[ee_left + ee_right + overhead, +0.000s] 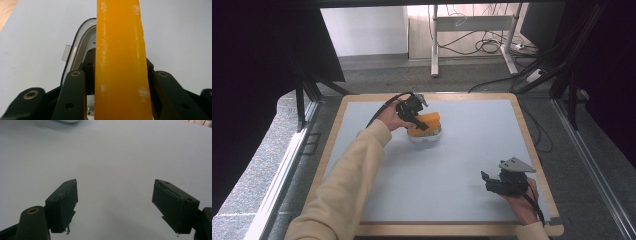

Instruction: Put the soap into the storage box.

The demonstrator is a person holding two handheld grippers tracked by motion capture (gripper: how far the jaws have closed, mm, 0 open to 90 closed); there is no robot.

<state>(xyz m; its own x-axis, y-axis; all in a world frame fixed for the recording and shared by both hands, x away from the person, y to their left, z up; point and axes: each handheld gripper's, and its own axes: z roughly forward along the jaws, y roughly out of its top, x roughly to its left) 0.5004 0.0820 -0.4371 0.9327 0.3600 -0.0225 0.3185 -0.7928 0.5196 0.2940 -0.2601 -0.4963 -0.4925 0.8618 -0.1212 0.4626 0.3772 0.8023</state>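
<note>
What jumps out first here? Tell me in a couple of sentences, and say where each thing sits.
The bright orange block stands out, toward the far left of the pale blue table, clamped in the left tool over a white container. In the left gripper view the block stands between the black jaws. Near the table's front right corner, the right tool is open with nothing between its jaws.

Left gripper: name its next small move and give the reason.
Probably lower it a little, then open. The left gripper is shut on the orange block, held just above the white container near the table's far side, so the block looks lined up to go in. The right gripper sits open and idle.
</note>
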